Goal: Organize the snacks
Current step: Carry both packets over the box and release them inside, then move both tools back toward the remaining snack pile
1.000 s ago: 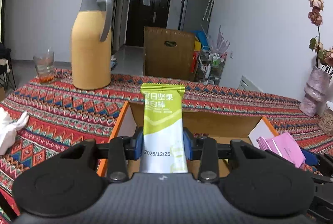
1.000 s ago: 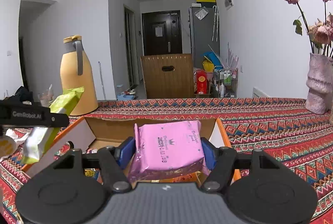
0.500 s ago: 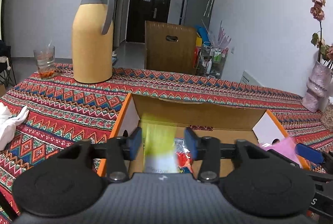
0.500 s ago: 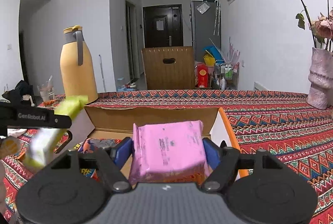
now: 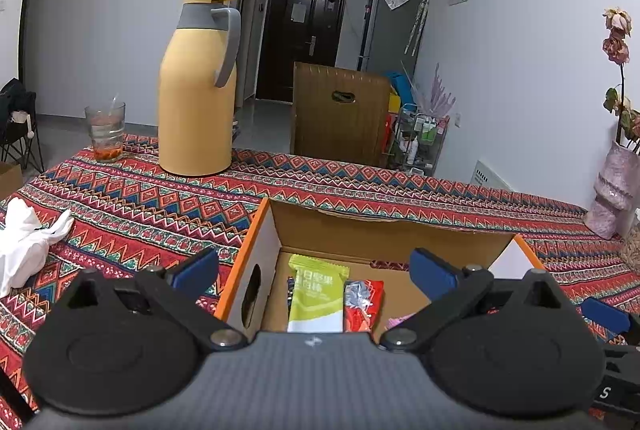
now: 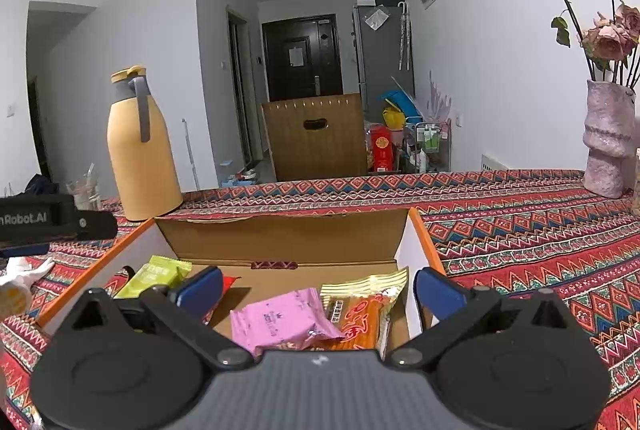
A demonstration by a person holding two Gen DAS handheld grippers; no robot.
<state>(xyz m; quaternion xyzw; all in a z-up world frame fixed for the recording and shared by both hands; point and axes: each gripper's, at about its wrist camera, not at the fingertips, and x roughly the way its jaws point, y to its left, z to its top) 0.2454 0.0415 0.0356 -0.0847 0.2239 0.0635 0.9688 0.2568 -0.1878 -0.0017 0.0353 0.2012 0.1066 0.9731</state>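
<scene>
Yellow thermos jug [image 5: 197, 86] with grey handle, upright on patterned bench cloth [image 5: 132, 194]. Drinking glass [image 5: 105, 132] with reddish residue, left of jug, apart. Crumpled white tissue [image 5: 24, 238] at bench's left edge. Pink vase [image 6: 608, 138] holding dried roses [image 6: 608, 38], far right. Wooden chair back [image 5: 340, 114] behind bench. Dark door [image 5: 306, 34], grey fridge [image 5: 394, 26] in background.

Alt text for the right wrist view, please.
The open right gripper hovers over a cardboard box on a patterned tablecloth; inside lie a pink packet, an orange packet and a green bar.
</scene>
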